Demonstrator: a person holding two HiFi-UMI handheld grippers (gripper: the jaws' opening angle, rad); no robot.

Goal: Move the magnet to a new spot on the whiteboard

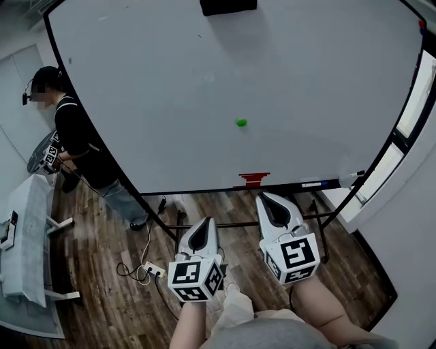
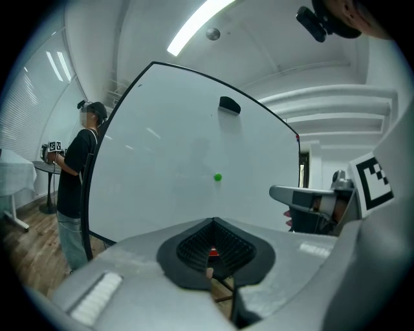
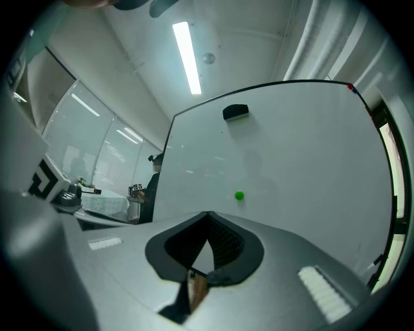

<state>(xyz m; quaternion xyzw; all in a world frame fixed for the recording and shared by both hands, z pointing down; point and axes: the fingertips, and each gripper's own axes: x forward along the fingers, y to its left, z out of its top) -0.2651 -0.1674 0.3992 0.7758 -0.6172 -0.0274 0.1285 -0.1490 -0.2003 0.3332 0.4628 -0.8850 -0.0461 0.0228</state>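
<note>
Fingers [image 3: 223, 249] clenched on nothing, both left gripper [image 1: 203, 232] and right gripper [image 1: 272, 208]. Green magnet [image 1: 241, 123] sits mid whiteboard [image 1: 170, 82], well apart from both. Looks like the approach step; next: open right fingers, reach in, pinch magnet squarely.

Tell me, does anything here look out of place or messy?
Nothing looks damaged or spilled. The whiteboard looks clean, holding the green magnet and a black eraser near its top edge. The one untidy bit is a power strip with loose cable on the floor below.
</note>
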